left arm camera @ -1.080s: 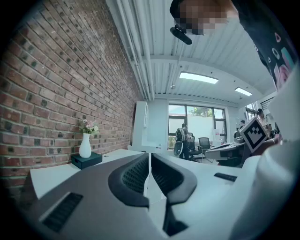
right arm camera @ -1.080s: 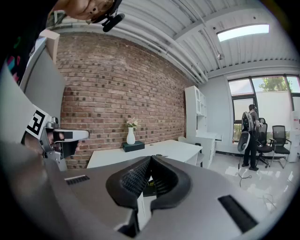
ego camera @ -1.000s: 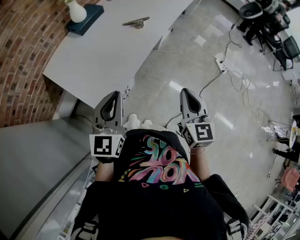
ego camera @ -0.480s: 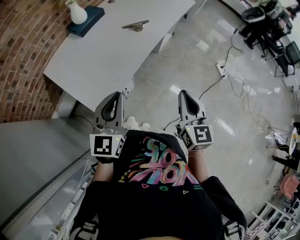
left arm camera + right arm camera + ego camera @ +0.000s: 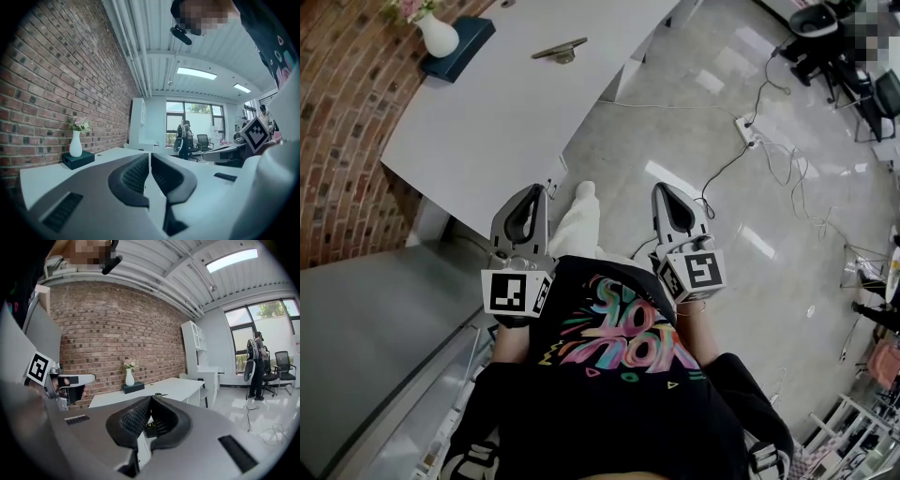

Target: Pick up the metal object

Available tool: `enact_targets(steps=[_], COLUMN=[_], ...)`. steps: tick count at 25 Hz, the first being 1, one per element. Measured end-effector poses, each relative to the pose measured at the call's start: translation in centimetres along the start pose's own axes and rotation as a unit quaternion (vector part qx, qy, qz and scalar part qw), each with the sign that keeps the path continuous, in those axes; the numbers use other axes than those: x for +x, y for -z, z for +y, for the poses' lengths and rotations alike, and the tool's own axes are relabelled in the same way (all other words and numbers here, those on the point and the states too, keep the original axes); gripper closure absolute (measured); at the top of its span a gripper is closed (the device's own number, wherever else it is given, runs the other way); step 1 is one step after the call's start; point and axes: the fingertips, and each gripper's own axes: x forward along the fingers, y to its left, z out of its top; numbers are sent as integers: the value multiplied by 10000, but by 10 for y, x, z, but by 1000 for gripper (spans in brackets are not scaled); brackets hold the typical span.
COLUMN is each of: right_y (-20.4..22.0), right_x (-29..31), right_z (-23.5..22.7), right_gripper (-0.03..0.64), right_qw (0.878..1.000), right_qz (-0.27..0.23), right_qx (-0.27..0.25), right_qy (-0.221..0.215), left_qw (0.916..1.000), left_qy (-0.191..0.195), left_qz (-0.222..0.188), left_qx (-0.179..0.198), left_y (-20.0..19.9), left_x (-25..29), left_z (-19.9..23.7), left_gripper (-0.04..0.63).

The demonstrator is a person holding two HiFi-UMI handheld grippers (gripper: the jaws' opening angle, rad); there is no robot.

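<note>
I was on the approach: left gripper and right gripper clenched empty, short of the table; its far-side metal object wanted nearing, then opened jaws.

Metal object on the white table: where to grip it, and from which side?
Probably the long slim bar of the metal object, near its middle, jaws across its narrow width, coming from above on the open floor side of the table. It lies flat, well clear of the vase, so nothing blocks that. Its finer shape is too small to tell.
</note>
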Motion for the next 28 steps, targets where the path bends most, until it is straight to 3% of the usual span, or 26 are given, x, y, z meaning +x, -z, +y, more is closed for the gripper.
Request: enact_targets(steps=[4,15,19,28], right_y=[-4,-66,-60,-73], right_x=[42,193,229,303], right_z=[-23,-62,-69,-82], right_gripper=[600,600,600,600], right_qw=[9999,9999,9982,9990], right_qz=[100,64,574,431], right_qx=[28,-26,-69,-50], right_qy=[4,-94,-154,-118], left_qw=[10000,9992,9989,9975], left_qy=[63,324,324,258], left_qz=[14,84,168,321], left_qx=[-28,-199,-310,-569], left_y=[-2,-23,-21,-6], left_x=[47,191,222,265], left_z=[19,93,115,160], left_gripper=[561,561,561,561])
